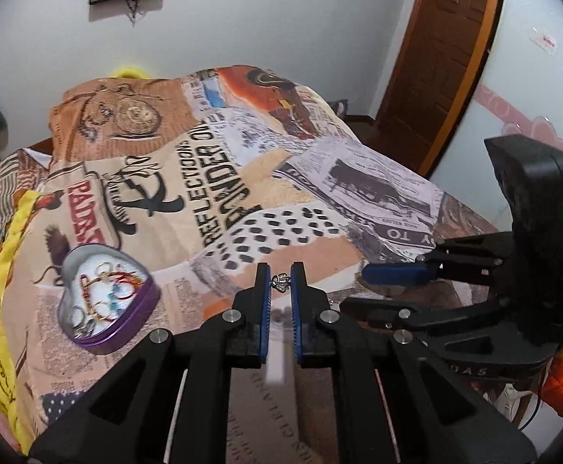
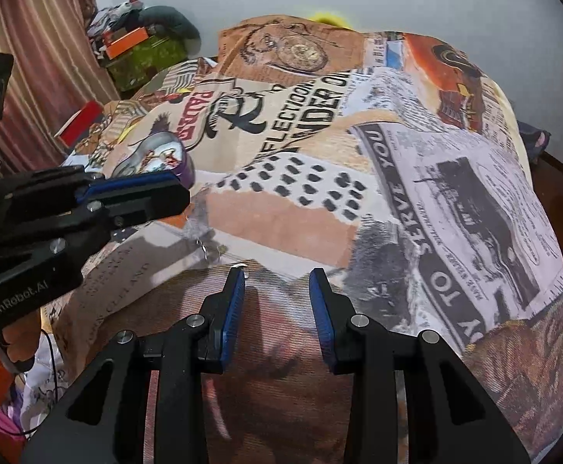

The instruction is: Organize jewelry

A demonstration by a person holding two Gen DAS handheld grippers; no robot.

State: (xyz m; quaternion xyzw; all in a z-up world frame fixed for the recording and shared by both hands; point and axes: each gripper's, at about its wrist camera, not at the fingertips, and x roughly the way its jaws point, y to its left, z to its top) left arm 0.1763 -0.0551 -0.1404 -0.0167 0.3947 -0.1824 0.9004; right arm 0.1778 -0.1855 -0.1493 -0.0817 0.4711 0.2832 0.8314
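My left gripper (image 1: pixel 280 275) is shut on a small silver crown-shaped ring (image 1: pixel 280 282), held at the fingertips above the printed bedspread. A heart-shaped purple tin (image 1: pixel 105 301) with several rings and bracelets inside lies open on the bed to the left of the gripper; it also shows in the right wrist view (image 2: pixel 157 156), partly hidden behind the left gripper (image 2: pixel 142 189). My right gripper (image 2: pixel 277 276) is open and empty, low over the bedspread. It shows in the left wrist view (image 1: pixel 370 286) at the right. A thin silver chain (image 2: pixel 204 237) lies on the cloth ahead of it.
The bed is covered by a collage-print bedspread (image 1: pixel 242 178) with a yellow blanket (image 1: pixel 2 255) along the left edge. A wooden door (image 1: pixel 444 54) stands at the back right. Boxes and clothes (image 2: pixel 138 46) are piled at the far left by a curtain.
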